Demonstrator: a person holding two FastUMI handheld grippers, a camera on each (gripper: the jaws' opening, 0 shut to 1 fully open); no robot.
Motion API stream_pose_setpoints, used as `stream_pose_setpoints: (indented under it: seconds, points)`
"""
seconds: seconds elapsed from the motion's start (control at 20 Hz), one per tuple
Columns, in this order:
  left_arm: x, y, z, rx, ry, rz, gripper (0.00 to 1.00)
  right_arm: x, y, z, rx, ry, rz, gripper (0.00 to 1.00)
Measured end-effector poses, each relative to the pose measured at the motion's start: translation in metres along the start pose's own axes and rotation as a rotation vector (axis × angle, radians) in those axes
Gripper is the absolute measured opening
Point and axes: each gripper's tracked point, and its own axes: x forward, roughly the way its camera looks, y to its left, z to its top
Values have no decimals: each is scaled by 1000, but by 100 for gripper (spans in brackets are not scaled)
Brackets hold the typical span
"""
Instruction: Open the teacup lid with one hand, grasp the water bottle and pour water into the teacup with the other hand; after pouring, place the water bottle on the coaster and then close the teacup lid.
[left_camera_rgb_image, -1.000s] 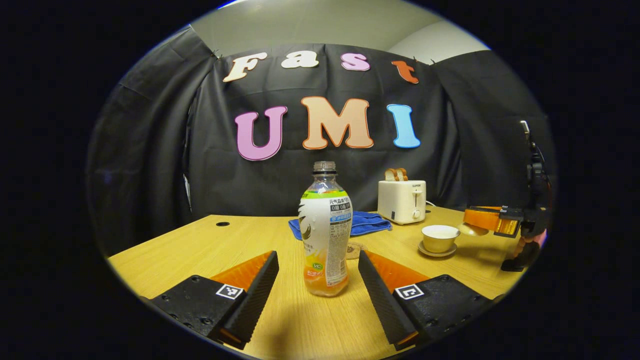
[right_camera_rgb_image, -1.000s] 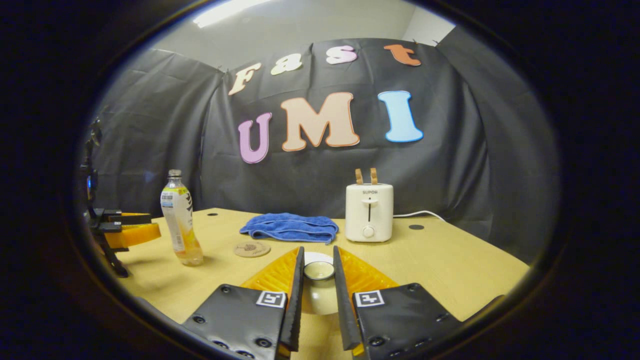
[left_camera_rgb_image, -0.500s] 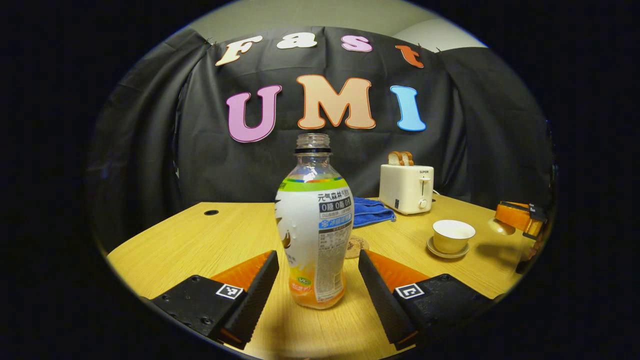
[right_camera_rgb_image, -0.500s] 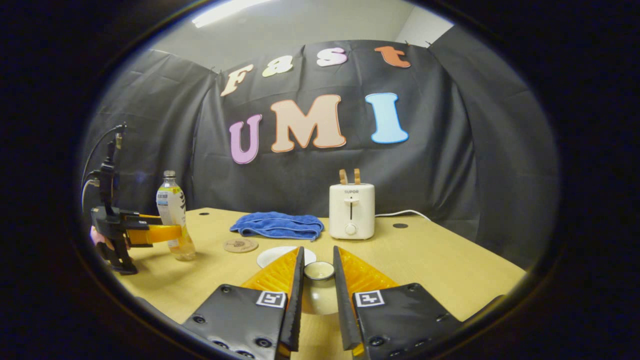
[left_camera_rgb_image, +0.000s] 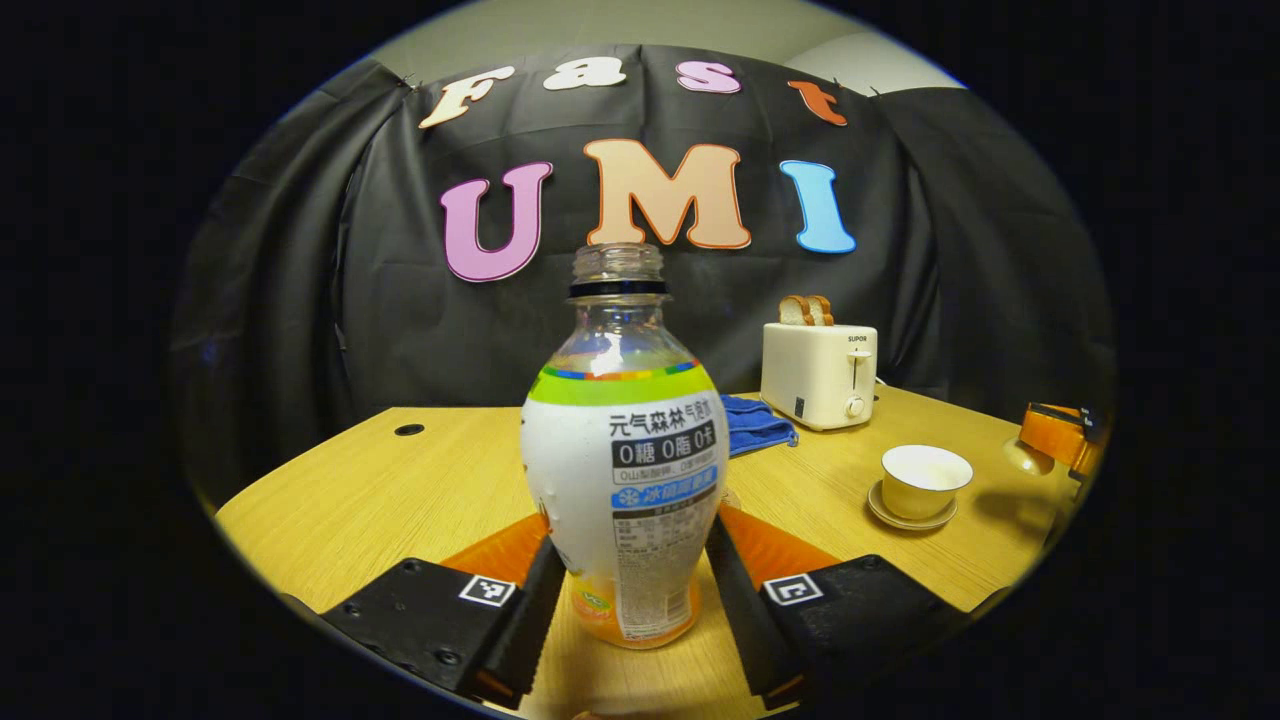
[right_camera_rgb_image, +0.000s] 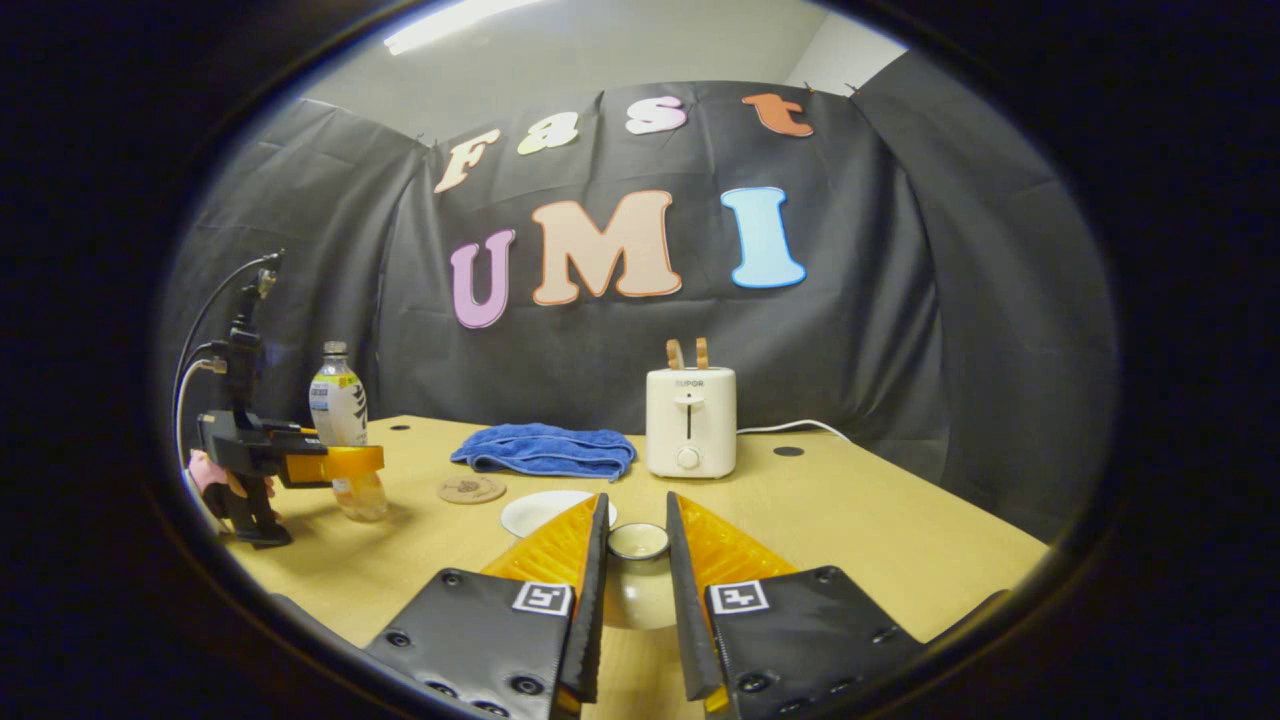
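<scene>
An uncapped water bottle (left_camera_rgb_image: 620, 450) with a little orange drink in it stands on the table. My left gripper (left_camera_rgb_image: 625, 600) is shut on its lower body, one finger pressing each side. The right gripper view has the same bottle (right_camera_rgb_image: 338, 415) and left gripper (right_camera_rgb_image: 325, 464) at far left, held by a hand (right_camera_rgb_image: 205, 470). The open white teacup (left_camera_rgb_image: 925, 478) sits on its saucer to the right. My right gripper (right_camera_rgb_image: 636, 512) is shut on the teacup lid (right_camera_rgb_image: 637, 585), held above the table just right of the cup (right_camera_rgb_image: 545, 510). A round coaster (right_camera_rgb_image: 470, 489) lies between bottle and cup.
A white toaster (right_camera_rgb_image: 688, 420) with bread in it stands at the back, and a blue cloth (right_camera_rgb_image: 545, 450) lies beside it. The wooden table (right_camera_rgb_image: 880, 530) has bare room to the right. The right gripper (left_camera_rgb_image: 1060, 440) shows at the far right of the left gripper view.
My left gripper moved forward around the bottle and its fingers closed onto it. My right gripper drifted right with the lid, so the cup rim now shows past its left finger.
</scene>
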Motion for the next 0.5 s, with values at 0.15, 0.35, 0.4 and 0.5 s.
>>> stream_pose_setpoints:
  seconds: [0.15,0.35,0.4,0.5]
  points:
    - [0,-1,0,3,5,1,66,1,0,0,0,-1,0,35]
    - [-2,-6,-5,8,34,-9,55,1,0,1,0,0,0,35]
    - [-1,-9,-5,14,36,-13,54,0,0,0,0,0,0,35]
    - [0,-18,-5,49,58,-37,51,1,-1,0,0,0,0,35]
